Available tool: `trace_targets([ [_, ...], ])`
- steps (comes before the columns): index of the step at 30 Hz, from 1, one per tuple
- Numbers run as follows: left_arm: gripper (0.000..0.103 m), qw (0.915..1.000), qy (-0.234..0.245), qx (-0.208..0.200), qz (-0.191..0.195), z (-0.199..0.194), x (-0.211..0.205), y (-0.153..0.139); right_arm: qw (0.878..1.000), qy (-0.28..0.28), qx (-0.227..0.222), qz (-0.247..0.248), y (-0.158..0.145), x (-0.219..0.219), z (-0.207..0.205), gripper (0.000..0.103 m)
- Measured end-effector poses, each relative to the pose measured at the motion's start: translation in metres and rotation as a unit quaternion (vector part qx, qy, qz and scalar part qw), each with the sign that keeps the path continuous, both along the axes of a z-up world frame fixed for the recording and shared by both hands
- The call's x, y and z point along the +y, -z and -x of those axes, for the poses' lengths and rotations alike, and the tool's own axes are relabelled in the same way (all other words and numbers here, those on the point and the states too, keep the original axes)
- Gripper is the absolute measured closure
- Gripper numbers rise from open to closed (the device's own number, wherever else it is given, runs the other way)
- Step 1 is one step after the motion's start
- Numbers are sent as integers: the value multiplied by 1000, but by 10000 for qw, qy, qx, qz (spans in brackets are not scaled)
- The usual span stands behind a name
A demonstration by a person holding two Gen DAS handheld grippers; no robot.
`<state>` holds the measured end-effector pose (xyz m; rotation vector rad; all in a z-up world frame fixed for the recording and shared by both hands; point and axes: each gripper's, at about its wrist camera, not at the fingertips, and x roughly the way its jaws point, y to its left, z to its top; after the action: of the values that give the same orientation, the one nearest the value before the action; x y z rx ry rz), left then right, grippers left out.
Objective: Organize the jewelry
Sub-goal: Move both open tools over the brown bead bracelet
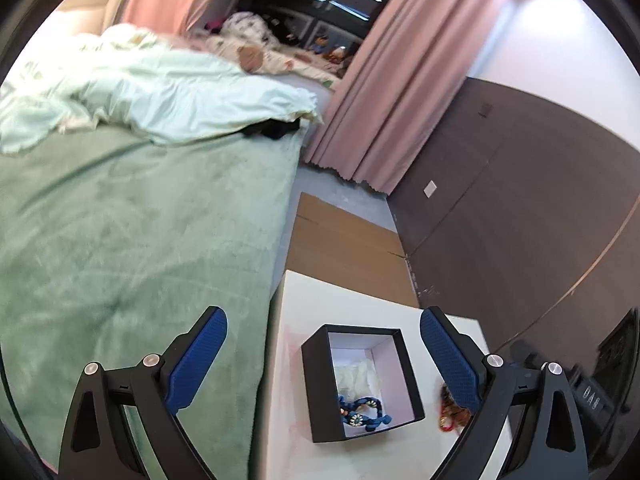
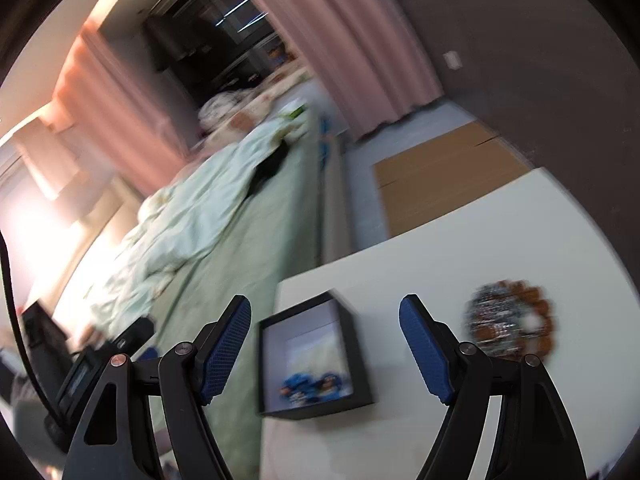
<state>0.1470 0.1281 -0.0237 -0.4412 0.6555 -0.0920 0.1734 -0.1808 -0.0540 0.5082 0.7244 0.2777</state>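
Left wrist: square black box (image 1: 362, 380), blue beaded bracelet (image 1: 362, 414) inside.

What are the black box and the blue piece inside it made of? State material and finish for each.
Black box: probably rigid cardboard, matte black outside with a pale lining; its walls are thin, straight and sharp-cornered.
Blue piece: seemingly cord or fabric-wrapped, dull blue, set with small pale flower-like ornaments; too small to tell further.

Left gripper (image 1: 323, 334) gapes above black box (image 1: 316, 396) holding blue jewelry (image 1: 362, 414)
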Motion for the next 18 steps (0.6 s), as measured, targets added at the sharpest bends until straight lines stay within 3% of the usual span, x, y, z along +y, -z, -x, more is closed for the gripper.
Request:
trace_targets([
  [5, 6, 9993, 353, 10, 159, 2, -15, 0, 9992, 230, -286, 147, -11, -27, 13, 26],
  [11, 6, 9973, 694, -13, -244, 5, -47, -5, 9998, 86, 107, 168, -10, -54, 16, 26],
  [18, 6, 9951, 942, -65, -283, 3, -76, -5, 9995, 249, 156, 113, -10, -80, 29, 26],
])
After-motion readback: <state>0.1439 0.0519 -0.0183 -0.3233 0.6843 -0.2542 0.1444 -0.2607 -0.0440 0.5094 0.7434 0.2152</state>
